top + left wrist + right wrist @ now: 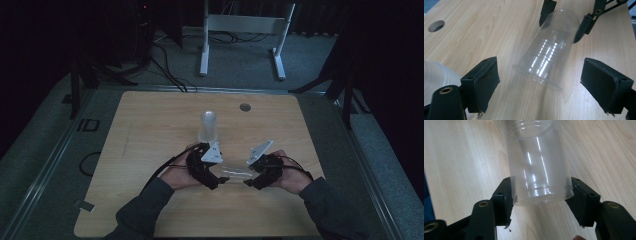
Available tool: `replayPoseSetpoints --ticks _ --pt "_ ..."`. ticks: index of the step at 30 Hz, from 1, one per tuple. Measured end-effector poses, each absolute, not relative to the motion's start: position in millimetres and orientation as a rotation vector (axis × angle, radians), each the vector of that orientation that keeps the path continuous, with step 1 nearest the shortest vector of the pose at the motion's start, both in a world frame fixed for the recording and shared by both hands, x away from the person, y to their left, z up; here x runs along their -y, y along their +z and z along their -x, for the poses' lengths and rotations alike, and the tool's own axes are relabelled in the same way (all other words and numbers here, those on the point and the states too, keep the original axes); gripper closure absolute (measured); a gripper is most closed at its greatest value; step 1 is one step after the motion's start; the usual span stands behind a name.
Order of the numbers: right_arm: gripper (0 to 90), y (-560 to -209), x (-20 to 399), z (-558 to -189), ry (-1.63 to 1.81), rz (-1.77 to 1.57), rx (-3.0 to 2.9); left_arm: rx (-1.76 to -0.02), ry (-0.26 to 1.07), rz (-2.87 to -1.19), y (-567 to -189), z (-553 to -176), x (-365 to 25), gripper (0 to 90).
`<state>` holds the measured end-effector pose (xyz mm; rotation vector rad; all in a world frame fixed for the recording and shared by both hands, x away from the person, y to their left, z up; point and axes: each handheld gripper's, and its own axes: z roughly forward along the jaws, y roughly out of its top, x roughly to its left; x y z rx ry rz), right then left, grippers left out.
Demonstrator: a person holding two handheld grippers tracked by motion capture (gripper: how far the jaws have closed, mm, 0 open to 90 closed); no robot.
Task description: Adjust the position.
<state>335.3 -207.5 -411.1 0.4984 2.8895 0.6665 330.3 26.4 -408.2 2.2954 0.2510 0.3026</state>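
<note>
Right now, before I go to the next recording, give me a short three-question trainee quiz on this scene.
1. True or false: the right tool is shut on the clear plastic cup.
2. Which end of the cup does the right tool grip? A) the wide rim B) the narrow base C) the middle
3. Fill in: the pads of the left tool stand ____ of the cup's rim, one on each side.

Key:
1. True.
2. B, the base sits between its pads.
3. Clear: the left tool is open and not pressing the cup, above the wooden table.
</note>
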Motion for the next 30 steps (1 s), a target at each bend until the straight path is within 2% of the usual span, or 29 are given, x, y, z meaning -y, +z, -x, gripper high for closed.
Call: replayPoseSetpoints --ticks 18,30 --pt "41.6 -418.5 233.6 -342.5 0.746 -0.803 -2.728 -0.322 0.300 -2.250 -409.1 -336.8 -29.8 20.2" --pt "41.7 -422.4 243.8 -341.5 0.726 -0.894 -2.616 -0.391 0.302 -2.227 -413.8 -343.1 -28.6 22.1"
